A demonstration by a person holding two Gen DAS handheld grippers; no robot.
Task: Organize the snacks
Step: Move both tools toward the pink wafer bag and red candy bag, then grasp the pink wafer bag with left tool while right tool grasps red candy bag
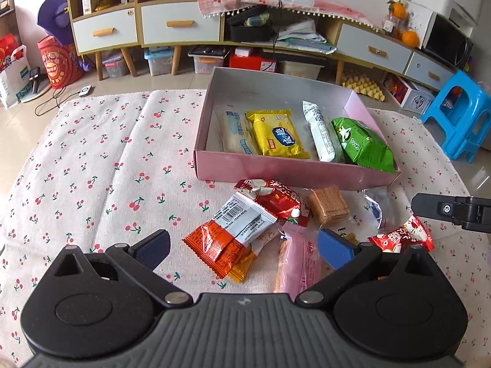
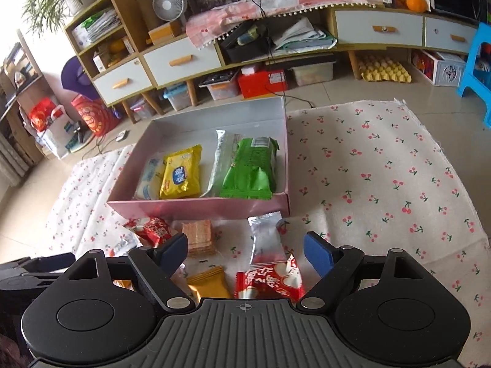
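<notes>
A pink box [image 1: 276, 168] stands on the cherry-print cloth and holds a yellow packet [image 1: 277, 133], a green packet [image 1: 363, 144], a white packet [image 1: 319, 130] and a pale one. Loose snacks lie in front of it. My left gripper [image 1: 244, 247] is open low over an orange packet with a white barcode label [image 1: 227, 239] and a pink packet [image 1: 299, 263]. A red packet [image 1: 276, 197] and a wafer block [image 1: 328, 210] lie beyond. My right gripper [image 2: 245, 253] is open over a red packet with a clear end [image 2: 270, 279], beside a yellow-orange packet [image 2: 208, 282].
The cloth [image 2: 383, 184] to the right of the box [image 2: 199, 207] carries nothing. Behind the table stand a low cabinet with drawers [image 1: 181, 27], storage bins on the floor and a blue stool [image 1: 457, 113]. The other gripper's finger [image 1: 454, 210] shows at the right edge of the left wrist view.
</notes>
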